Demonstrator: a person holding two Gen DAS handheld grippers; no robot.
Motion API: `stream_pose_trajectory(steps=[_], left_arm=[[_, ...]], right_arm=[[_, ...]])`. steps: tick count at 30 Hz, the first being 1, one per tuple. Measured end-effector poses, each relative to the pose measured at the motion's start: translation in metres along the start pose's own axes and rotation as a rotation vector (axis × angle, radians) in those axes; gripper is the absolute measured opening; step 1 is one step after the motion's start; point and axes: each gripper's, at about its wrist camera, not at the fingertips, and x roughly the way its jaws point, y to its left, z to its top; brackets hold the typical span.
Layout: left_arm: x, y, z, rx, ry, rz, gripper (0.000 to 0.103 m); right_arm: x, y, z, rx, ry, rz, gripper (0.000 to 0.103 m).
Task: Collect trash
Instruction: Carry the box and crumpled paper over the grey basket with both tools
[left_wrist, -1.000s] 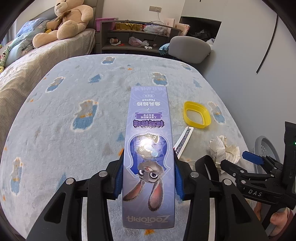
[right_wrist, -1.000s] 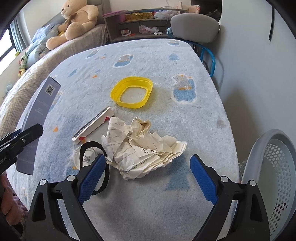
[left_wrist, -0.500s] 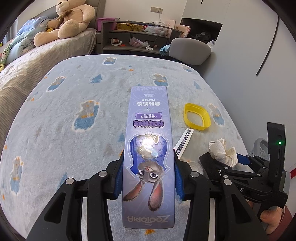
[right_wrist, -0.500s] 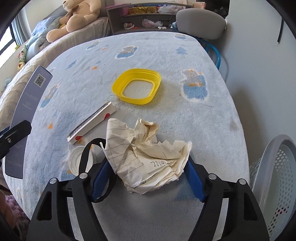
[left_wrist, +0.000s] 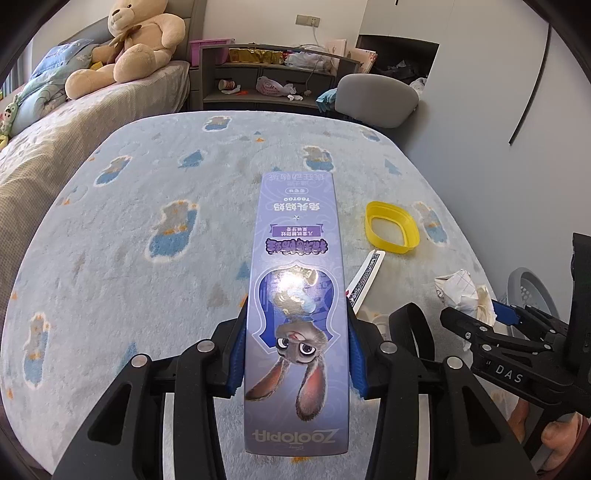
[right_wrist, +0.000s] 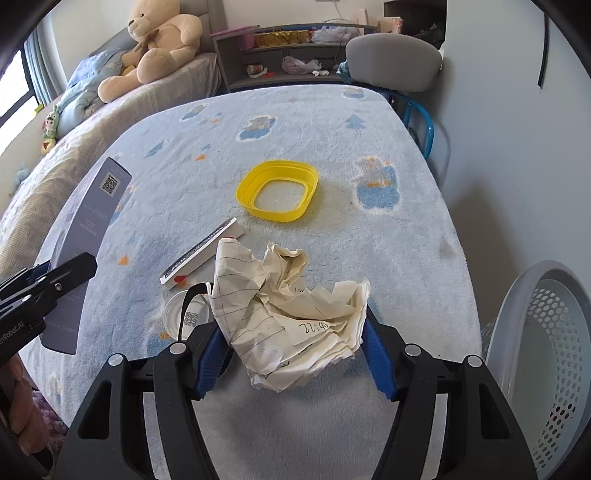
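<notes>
Leftmost, the left gripper (left_wrist: 295, 354) holds a purple Zootopia toothpaste box (left_wrist: 297, 295) clamped flat between its blue pads, lifted above the table (right_wrist: 303, 122) near its near-left edge. Next along, still on the blue patterned cloth, lie a small white round lid (right_wrist: 184, 314), a slim white carton (right_wrist: 203, 254) and, further toward the middle, a yellow plastic ring-shaped lid (right_wrist: 279, 190). To the right of these, the right gripper (right_wrist: 291, 350) is closing its jaws on a crumpled sheet of lined paper (right_wrist: 288, 310), both pads already against its sides, close to the near edge. Beyond the table's right edge stands a grey perforated basket (right_wrist: 546, 332), probably the place for the trash.

Risks, as I judge them: the paper is loose and springy, so a shallow pinch could grab only outer folds and let the wad sag or slip out on the way to the basket. A dark strap loop (right_wrist: 188, 306) sits just beside the left pad and might snag. The long box, gripped near one end, could pivot or knock the remaining pieces if swung across.
</notes>
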Motion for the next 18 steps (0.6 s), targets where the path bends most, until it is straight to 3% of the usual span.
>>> stream_pose_trajectory(steps=[18], left_arm=[[-0.027, -0.030, -0.032, 0.071, -0.051, 0.026, 0.043]], right_arm=[[-0.061, -0.016, -0.037, 0.031, -0.055, -0.015, 0.064]])
